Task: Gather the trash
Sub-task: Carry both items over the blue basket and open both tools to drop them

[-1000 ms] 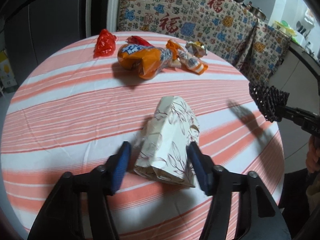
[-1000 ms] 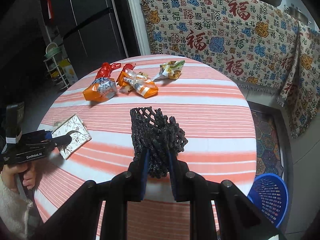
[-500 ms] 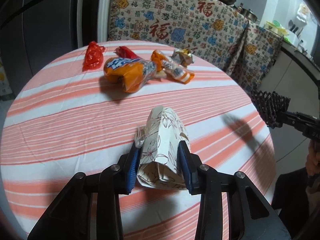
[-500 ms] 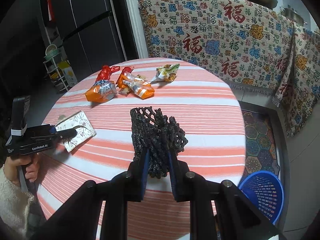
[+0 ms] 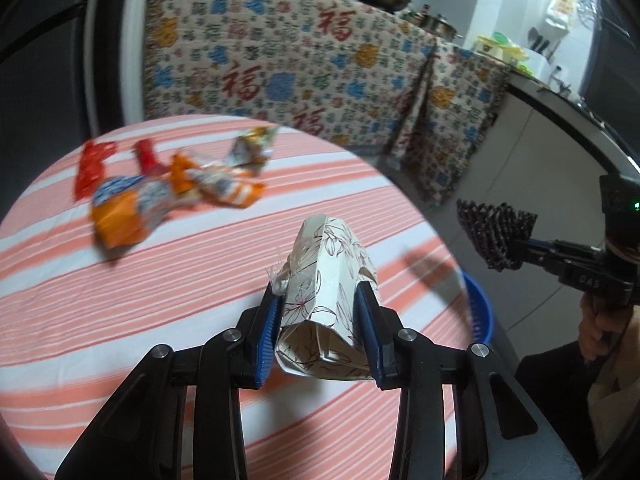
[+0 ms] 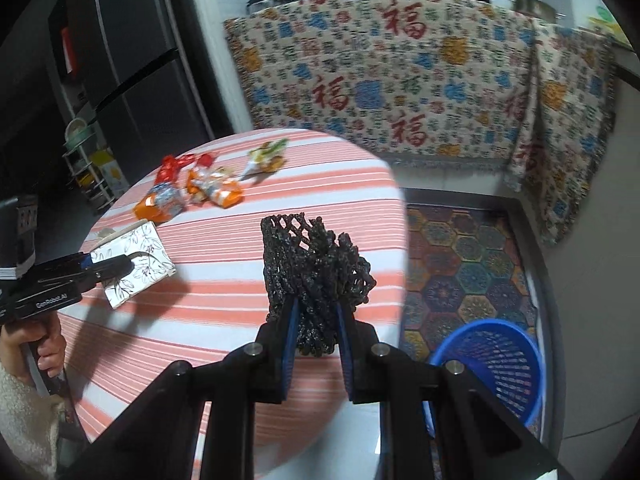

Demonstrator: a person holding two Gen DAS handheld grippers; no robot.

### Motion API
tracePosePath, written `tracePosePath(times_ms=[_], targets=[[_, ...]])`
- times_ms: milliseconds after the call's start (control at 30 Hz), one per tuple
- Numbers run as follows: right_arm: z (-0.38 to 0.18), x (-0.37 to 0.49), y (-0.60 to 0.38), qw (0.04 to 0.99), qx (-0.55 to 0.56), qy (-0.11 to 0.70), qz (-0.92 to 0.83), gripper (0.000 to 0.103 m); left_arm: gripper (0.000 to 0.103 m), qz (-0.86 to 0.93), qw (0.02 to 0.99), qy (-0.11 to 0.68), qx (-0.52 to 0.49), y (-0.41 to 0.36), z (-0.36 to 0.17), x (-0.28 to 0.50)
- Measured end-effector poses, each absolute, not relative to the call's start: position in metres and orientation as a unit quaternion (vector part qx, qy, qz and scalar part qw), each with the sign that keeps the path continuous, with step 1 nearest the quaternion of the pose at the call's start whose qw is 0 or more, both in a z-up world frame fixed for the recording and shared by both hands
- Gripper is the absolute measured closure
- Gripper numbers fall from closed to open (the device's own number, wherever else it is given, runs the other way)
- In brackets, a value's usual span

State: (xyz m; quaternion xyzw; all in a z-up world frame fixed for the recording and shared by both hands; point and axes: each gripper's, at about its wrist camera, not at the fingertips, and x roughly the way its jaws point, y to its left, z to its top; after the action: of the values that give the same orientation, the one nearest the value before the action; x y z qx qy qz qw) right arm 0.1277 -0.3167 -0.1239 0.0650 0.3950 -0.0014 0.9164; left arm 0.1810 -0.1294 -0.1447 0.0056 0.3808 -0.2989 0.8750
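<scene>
My left gripper is shut on a white floral paper box and holds it above the striped round table. The box also shows in the right wrist view. My right gripper is shut on a black foam net, held past the table's right edge; the net also shows in the left wrist view. A blue basket stands on the floor below and right of the net. Orange snack bags, a red wrapper and a small crumpled wrapper lie at the table's far side.
A patterned cloth covers a counter behind the table, with pots on top. A dark fridge stands at the back left. A colourful hexagon mat lies on the floor by the basket.
My left gripper closed on the floral box and lifted it, swinging right toward the table edge. My right gripper moved right with the net, nearer above the blue basket.
</scene>
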Motion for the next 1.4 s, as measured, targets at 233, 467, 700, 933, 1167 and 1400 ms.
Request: tracePosePath(times_ms=[233, 467, 700, 933, 1167, 1400], targets=[[-0.125, 0.093, -0.393, 0.914, 0.089, 0.39, -0.074, 0.084, 0.066, -0.372, 0.85, 0.373, 0.021, -0.231, -0.13, 0.167], [-0.142, 0.059, -0.467, 0.9, 0.116, 0.396, -0.138, 0.084, 0.066, -0.419, 0.823, 0.384, 0.024, -0.319, -0.133, 0.157], [-0.166, 0.046, -0.512, 0.887, 0.134, 0.411, -0.164, 0.084, 0.065, -0.431, 0.805, 0.406, 0.039, -0.392, -0.159, 0.152], [-0.205, 0.047, -0.551, 0.865, 0.162, 0.44, -0.178, 0.084, 0.065, -0.421, 0.8, 0.426, 0.046, -0.437, -0.191, 0.157], [-0.229, 0.052, -0.571, 0.854, 0.181, 0.454, -0.177, 0.084, 0.064, -0.413, 0.794, 0.442, 0.054, -0.467, -0.22, 0.167], [-0.249, 0.063, -0.579, 0.848, 0.177, 0.471, -0.165, 0.081, 0.051, -0.419, 0.781, 0.461, 0.048, -0.495, -0.25, 0.177]])
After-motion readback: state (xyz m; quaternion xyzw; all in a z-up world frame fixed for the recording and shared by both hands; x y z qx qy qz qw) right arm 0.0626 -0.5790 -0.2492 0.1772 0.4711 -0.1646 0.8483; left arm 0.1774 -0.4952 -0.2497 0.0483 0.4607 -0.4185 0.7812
